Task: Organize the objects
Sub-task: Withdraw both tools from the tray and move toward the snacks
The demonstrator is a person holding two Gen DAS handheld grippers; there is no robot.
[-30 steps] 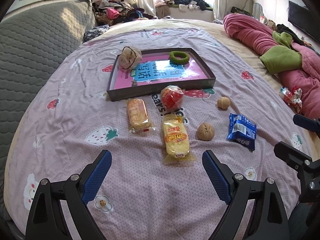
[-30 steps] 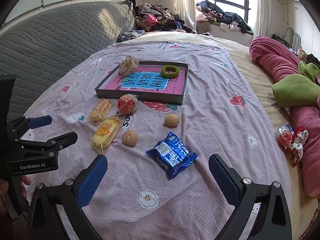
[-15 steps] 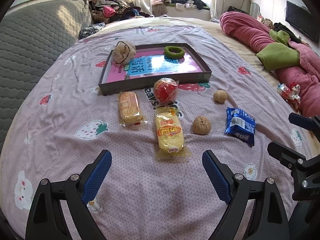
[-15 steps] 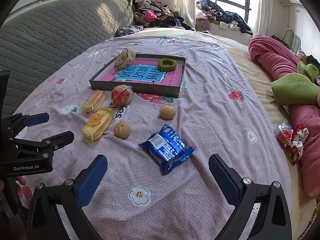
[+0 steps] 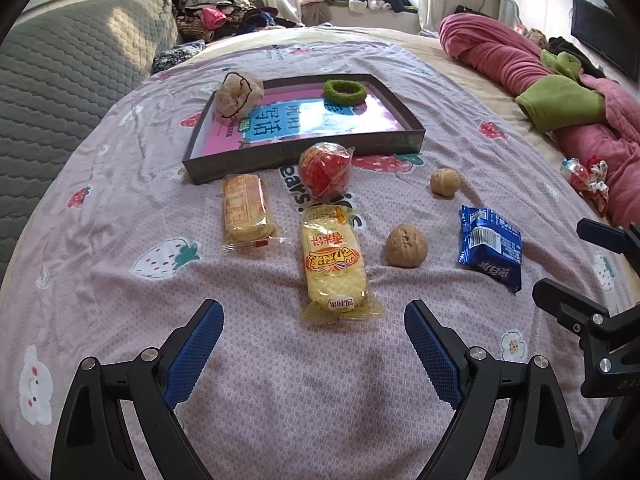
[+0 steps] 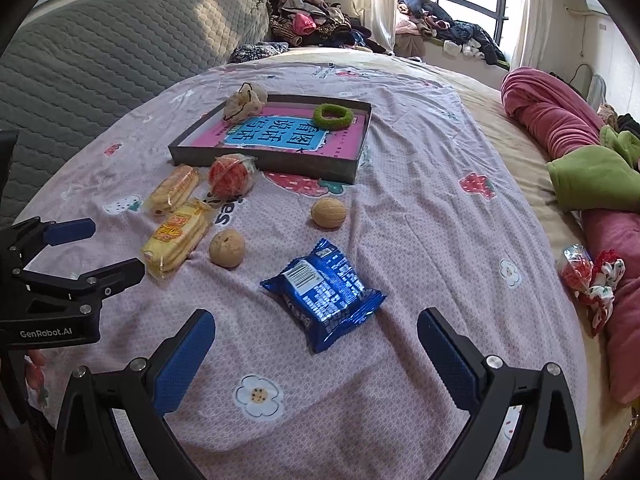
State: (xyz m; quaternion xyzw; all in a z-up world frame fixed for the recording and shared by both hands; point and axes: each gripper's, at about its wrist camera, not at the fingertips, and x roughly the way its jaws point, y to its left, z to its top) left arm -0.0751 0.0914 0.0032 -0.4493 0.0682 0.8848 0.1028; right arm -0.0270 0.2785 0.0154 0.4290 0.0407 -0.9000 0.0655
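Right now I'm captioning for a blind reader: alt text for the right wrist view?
Open right tool hovers over a crinkled blue foil snack packet on a pink patterned bedsheet. Beyond lie two round tan walnuts, wrapped cakes and a dark shallow tray.

Your left wrist camera looks low across the bed (image 5: pixel 120 280) toward the tray (image 5: pixel 304 158), your right wrist camera beside it angles leftward, both sharing the snacks.

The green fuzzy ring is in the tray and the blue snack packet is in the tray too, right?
Not quite. The green fuzzy ring is in the tray, but the blue snack packet lies outside it on the bedspread, close in front of the right hand-held gripper. The right wrist view shows this.
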